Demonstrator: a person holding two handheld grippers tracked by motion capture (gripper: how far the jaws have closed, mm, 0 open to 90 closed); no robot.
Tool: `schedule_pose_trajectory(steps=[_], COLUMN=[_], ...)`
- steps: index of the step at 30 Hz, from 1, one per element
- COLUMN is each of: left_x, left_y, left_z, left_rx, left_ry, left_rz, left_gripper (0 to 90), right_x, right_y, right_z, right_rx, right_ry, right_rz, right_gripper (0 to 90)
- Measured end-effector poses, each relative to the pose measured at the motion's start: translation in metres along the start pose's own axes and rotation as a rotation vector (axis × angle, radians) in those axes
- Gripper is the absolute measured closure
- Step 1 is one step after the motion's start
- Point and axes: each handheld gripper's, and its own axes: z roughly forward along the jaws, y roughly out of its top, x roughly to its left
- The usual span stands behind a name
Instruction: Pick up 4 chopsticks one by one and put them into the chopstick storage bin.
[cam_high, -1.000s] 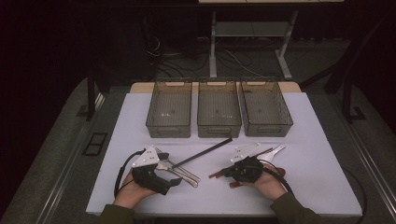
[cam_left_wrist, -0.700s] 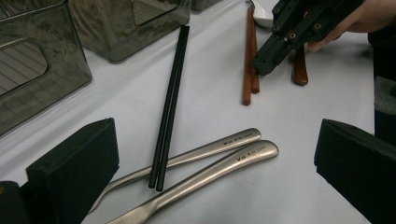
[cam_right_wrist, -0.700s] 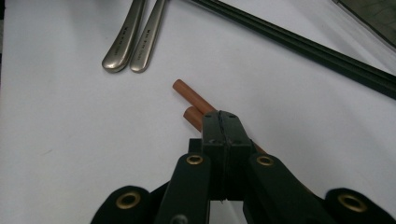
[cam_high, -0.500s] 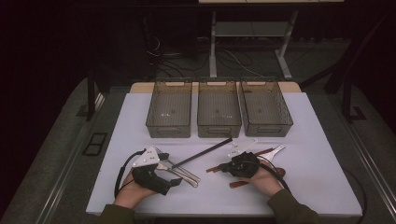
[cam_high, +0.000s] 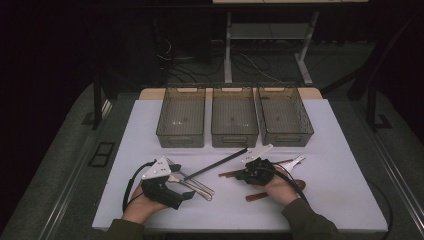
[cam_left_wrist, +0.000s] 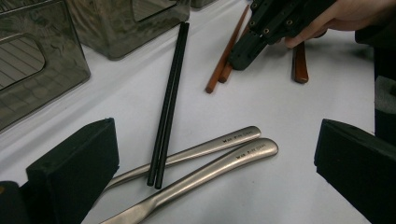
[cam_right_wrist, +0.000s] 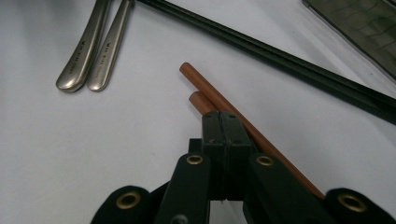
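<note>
Cutlery sorting station, white table (cam_high: 340, 150), with the items as we find them.

1. Right gripper (cam_high: 241, 175). It sits low and right of centre in the high view. Against the earlier high views its body and grey plate have turned a little, and the nose now points left along the brown chopsticks (cam_high: 231, 173). In the right gripper view (cam_right_wrist: 222, 116) the jaws are closed pad to pad with nothing showing between them. The brown chopsticks (cam_right_wrist: 205, 88) run out from under the jaws, slightly to their right. We judge this a lining-up move, so the jaws would have to open before any pick.

2. Left gripper (cam_high: 182, 184). It is at the lower left of the high view and has not shifted from the earlier views. In its own view (cam_left_wrist: 217, 130) the jaws stand wide apart and hold nothing.

3. Steel handles (cam_left_wrist: 224, 149), two. They lie side by side on the table ahead of the open left jaws, untouched.

4. Black chopsticks (cam_left_wrist: 170, 93), one pair. They run diagonally through the centre of that view, with their near ends resting on the upper steel handle.

5. Brown chopsticks, one pair. They lie flat on the table just right of centre in the high view, not lifted.

6. Brown-handled utensil (cam_high: 267, 194). It is partly under the right hand, and we cannot tell its type.

7. Clear bins (cam_high: 235, 140), three. They stand in a row across the upper middle of the high view. As far as we can tell nothing has gone into them, so the sorting has yet to start.
</note>
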Motion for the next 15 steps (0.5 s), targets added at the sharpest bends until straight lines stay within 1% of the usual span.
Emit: schedule_pose_trajectory(steps=[7,15], left_x=[0.0003,0.0003], left_y=[-0.0001,-0.0001], left_z=[0.0003,0.0002], left_rx=[0.002,0.001], left_ry=[-0.002,-0.003], left_rz=[0.001,0.002], left_gripper=[0.0,0.0], right_x=[-0.0055,-0.0106], right_y=[0.0056,0.0079], right_z=[0.0037,0.0054], right_rx=[0.002,0.002], right_ry=[-0.020,-0.036], right_rz=[0.012,0.023], right_gripper=[89.9,89.9])
